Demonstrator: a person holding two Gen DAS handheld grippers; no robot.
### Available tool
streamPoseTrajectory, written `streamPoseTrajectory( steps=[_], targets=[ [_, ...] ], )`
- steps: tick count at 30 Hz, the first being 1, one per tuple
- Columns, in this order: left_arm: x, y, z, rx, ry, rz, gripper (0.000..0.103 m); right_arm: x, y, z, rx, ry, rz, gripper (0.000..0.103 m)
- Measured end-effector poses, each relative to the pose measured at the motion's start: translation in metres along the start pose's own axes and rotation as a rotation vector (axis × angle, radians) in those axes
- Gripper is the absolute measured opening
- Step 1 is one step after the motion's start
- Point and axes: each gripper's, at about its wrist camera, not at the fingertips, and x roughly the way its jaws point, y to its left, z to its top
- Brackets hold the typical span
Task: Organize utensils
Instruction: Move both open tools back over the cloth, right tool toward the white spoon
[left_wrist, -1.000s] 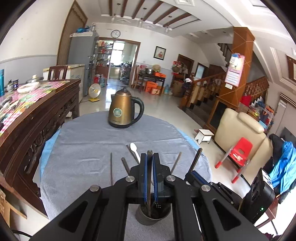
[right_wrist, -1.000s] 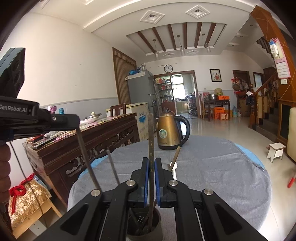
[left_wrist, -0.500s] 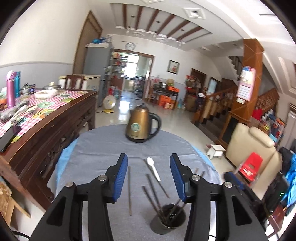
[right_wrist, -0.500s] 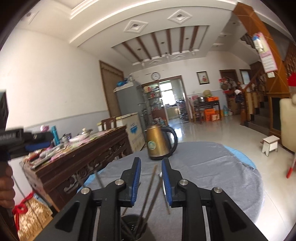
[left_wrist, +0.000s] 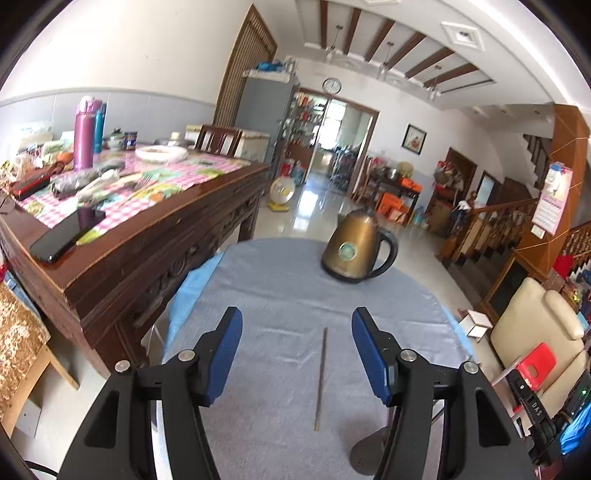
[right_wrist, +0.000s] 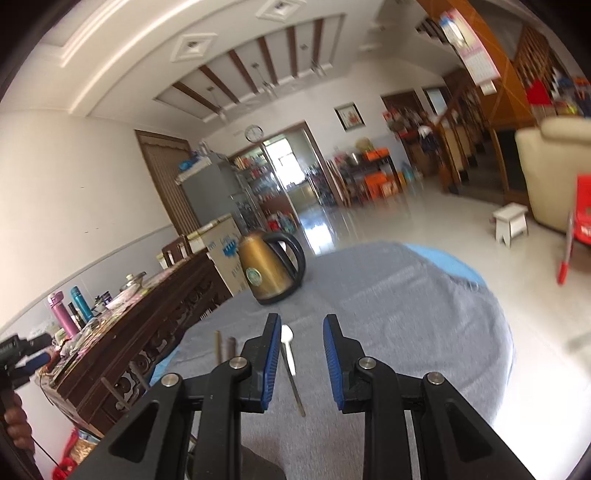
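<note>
Stage: mid-task, as I judge it; some utensils already stand in a holder while at least two pieces lie loose on the grey cloth of the round table.
Done so far: several stick-like handles rise at the table's near-left edge in the right wrist view; they look like chopsticks parked in the holder, though the cup under them is hidden there.
Left to do: a single chopstick lies flat near the table's near edge, and a white-bowled spoon lies flat towards the near-left part of the cloth.
Holder: a dark round cup shows only in part at the near edge in the left wrist view, behind the gripper's finger; its contents cannot be read from that picture.
Kettle: a gold kettle stands upright near the far edge, well apart from the utensils; whether anything is in it cannot be told.
Left gripper: jaws opening, already wide, nothing between the pads; the loose chopstick lies on the cloth below the gap, untouched.
Right gripper: fingers narrowly parted and empty; the spoon lies on the cloth below the gap, close to the left-hand pad, not gripped.
Next, probably: each gripper takes the piece in front of it and carries it to the holder.
</note>
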Motion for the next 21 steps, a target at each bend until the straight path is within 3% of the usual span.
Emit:
streamPoseTrajectory(
  steps=[11,21],
  targets=[
    [0.051,0.013,-0.028,-0.010,0.168,0.068,0.063,0.029,-0.030,-0.016,0.111,0.149,-0.023,0.026],
    [0.082,0.026,-0.047,-0.023,0.255,0.114,0.063,0.050,-0.039,-0.029,0.136,0.233,-0.028,0.026]
  ],
)
